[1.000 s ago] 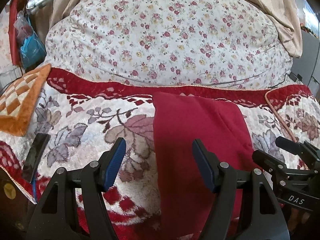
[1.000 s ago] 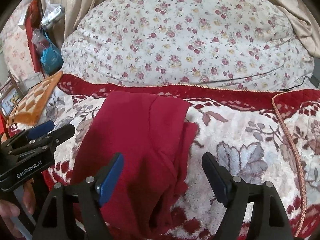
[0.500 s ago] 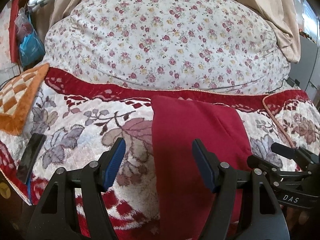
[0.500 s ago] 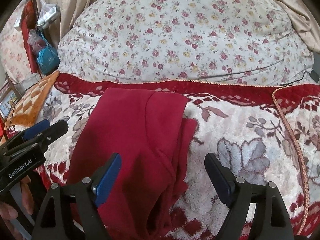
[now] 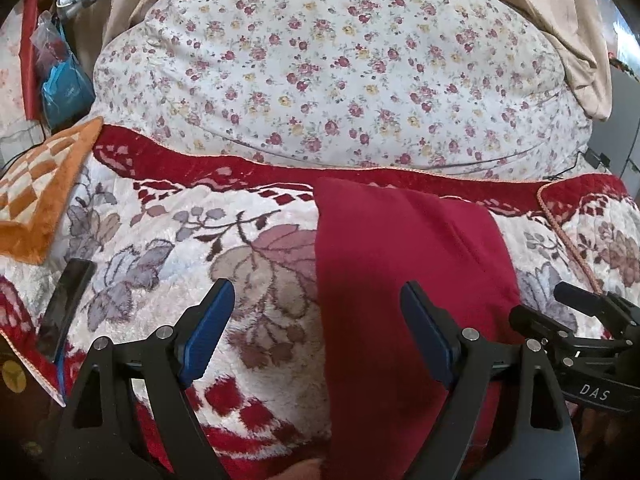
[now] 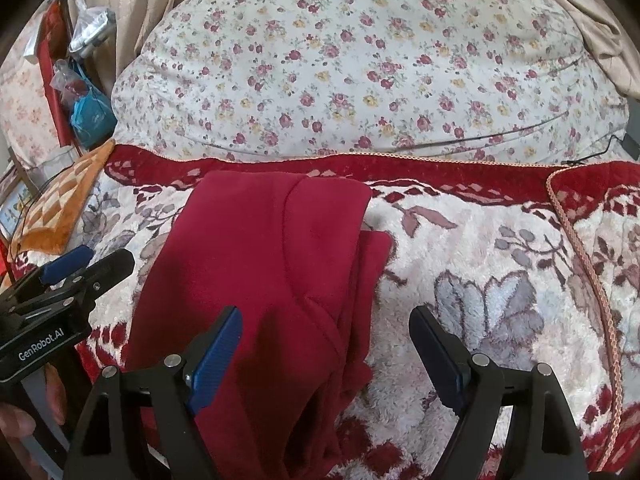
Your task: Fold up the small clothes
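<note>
A dark red garment [image 5: 404,280] lies folded lengthwise on the red-and-white floral blanket [image 5: 200,248]; it also shows in the right wrist view [image 6: 260,272], with a layered edge on its right side. My left gripper [image 5: 318,324] is open and empty, above the garment's left edge near its near end. My right gripper [image 6: 326,344] is open and empty, above the garment's right edge. Each gripper shows in the other's view: the right one [image 5: 568,308] and the left one [image 6: 92,260].
A big floral pillow [image 5: 340,80] lies behind the blanket. An orange checked cushion [image 5: 36,192] sits at the left. A dark phone [image 5: 66,304] lies at the blanket's left edge. Bags [image 5: 64,84] and a beige curtain [image 5: 576,32] stand at the back.
Both grippers stay open and shift only slightly. The garment has not moved.
</note>
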A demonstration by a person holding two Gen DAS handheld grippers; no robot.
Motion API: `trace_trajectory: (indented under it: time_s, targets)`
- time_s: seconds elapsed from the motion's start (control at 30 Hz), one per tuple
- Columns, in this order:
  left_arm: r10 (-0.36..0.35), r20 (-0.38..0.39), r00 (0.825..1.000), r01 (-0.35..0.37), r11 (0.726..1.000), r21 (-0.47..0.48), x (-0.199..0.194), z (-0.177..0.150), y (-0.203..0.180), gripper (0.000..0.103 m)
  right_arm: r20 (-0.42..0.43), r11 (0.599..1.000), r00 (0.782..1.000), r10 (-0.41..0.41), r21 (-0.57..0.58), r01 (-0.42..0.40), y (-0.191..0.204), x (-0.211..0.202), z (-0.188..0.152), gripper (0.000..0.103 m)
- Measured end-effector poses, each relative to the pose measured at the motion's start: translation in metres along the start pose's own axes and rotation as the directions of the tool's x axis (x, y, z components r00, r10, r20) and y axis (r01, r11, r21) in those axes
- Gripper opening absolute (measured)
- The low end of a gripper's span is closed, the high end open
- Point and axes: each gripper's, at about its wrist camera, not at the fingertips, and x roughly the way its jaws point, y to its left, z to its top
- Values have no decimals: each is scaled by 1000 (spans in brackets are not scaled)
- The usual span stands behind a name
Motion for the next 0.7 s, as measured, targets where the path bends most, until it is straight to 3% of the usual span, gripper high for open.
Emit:
trace_trajectory:
  time_s: [0.7]
  targets:
    - [10, -24, 1000, -10, 1000, -2, 7, -3, 3, 85, -14, 1000, 1000, -16, -9, 15, 3, 7, 1, 83]
